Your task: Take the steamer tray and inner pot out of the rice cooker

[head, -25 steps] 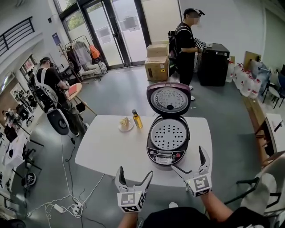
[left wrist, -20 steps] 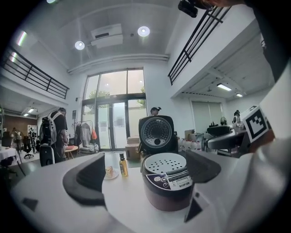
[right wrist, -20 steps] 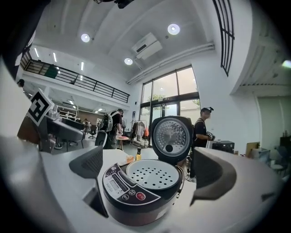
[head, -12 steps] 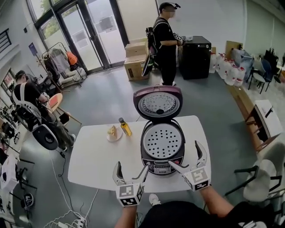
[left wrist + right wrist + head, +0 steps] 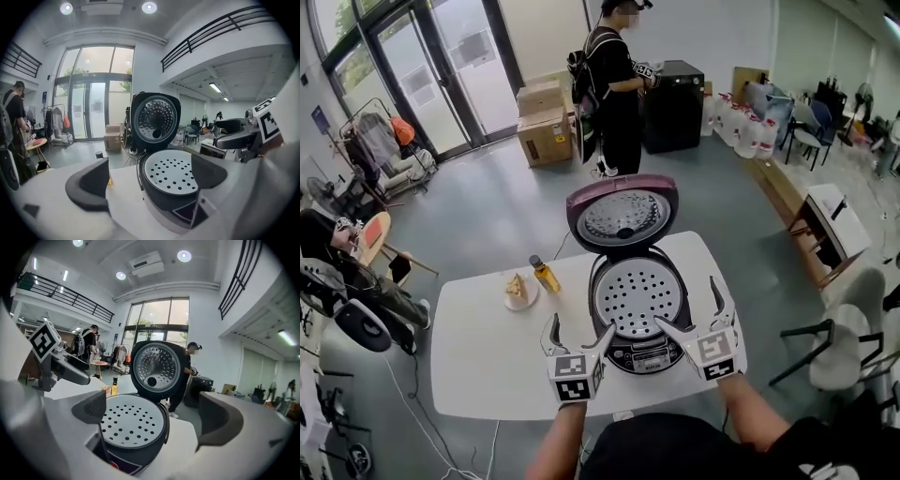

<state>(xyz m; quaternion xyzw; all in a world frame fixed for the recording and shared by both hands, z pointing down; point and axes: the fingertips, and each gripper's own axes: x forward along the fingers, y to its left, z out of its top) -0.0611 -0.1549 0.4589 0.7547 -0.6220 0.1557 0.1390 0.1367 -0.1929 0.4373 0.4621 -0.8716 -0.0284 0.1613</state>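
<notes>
A big white table [image 5: 478, 356] holds everything; the rice cooker [image 5: 639, 352] sits on its right half, near the front edge; its round lid [image 5: 622, 214] stands straight up at the back, wide open; the steamer tray [image 5: 637, 298], white and full of little holes, lies flat in the top of the cooker; it covers the inside, so the inner pot does not show; the left gripper [image 5: 580, 330] is just in front of the cooker on the left, jaws spread wide with nothing in them; the right gripper [image 5: 689, 307] is at the cooker's front right, jaws also spread and empty; a small yellow bottle [image 5: 546, 275] stands left of the cooker; a little plate [image 5: 517, 291] with food sits beside it.
</notes>
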